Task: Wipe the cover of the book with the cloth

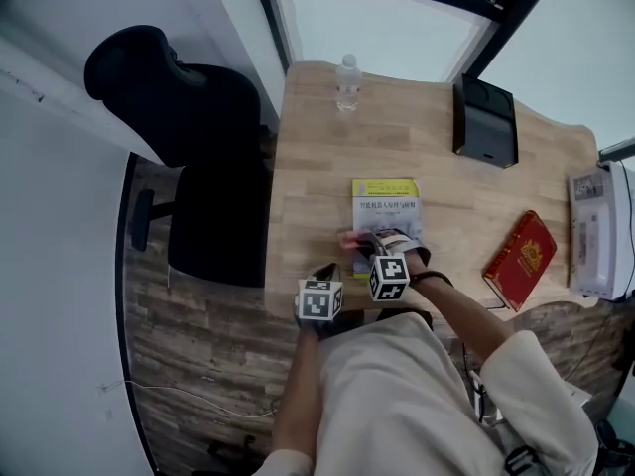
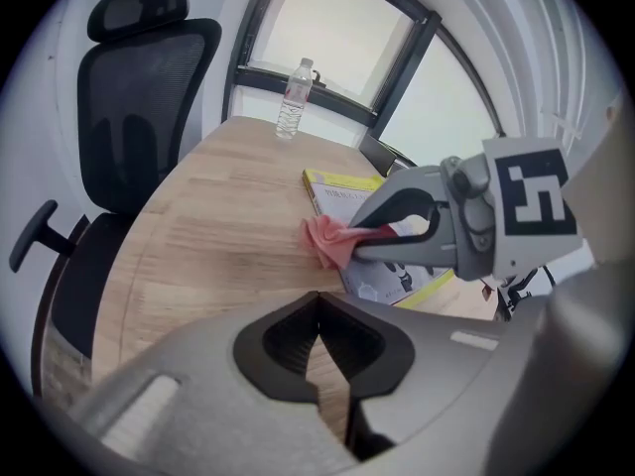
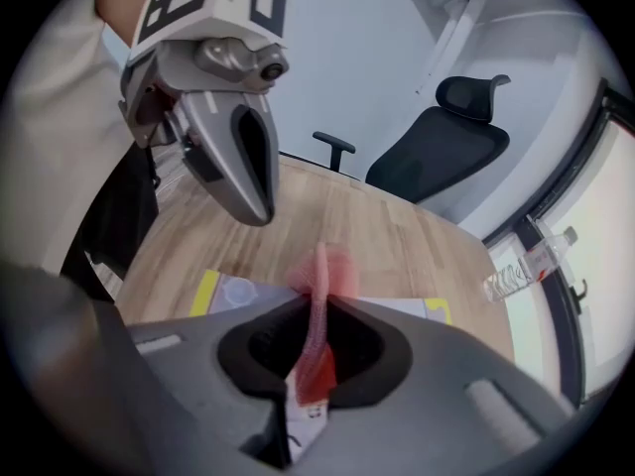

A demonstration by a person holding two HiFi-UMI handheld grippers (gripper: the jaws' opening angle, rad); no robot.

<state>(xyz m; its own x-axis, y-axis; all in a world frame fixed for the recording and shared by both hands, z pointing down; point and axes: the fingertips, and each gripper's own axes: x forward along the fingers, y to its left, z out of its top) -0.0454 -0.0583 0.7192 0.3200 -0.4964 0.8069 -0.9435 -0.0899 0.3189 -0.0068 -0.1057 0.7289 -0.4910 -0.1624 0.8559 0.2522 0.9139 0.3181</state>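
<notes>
A book (image 1: pixel 387 206) with a yellow and white cover lies flat on the wooden table (image 1: pixel 317 167), near its front edge. My right gripper (image 1: pixel 363 245) is shut on a pink cloth (image 1: pixel 348 239) over the book's near left corner. In the right gripper view the cloth (image 3: pixel 319 286) stands pinched between the jaws, above the book (image 3: pixel 230 292). My left gripper (image 1: pixel 325 270) hovers just left of it at the table's front edge, jaws shut on nothing. The left gripper view shows the cloth (image 2: pixel 325 241) in the right gripper's fingers (image 2: pixel 392 228), at the book's (image 2: pixel 342 188) edge.
A water bottle (image 1: pixel 347 82) stands at the table's far edge. A black device (image 1: pixel 486 119) sits far right, a red book (image 1: pixel 520 259) near right, and a white machine (image 1: pixel 597 231) at the right edge. A black office chair (image 1: pixel 193 157) stands left of the table.
</notes>
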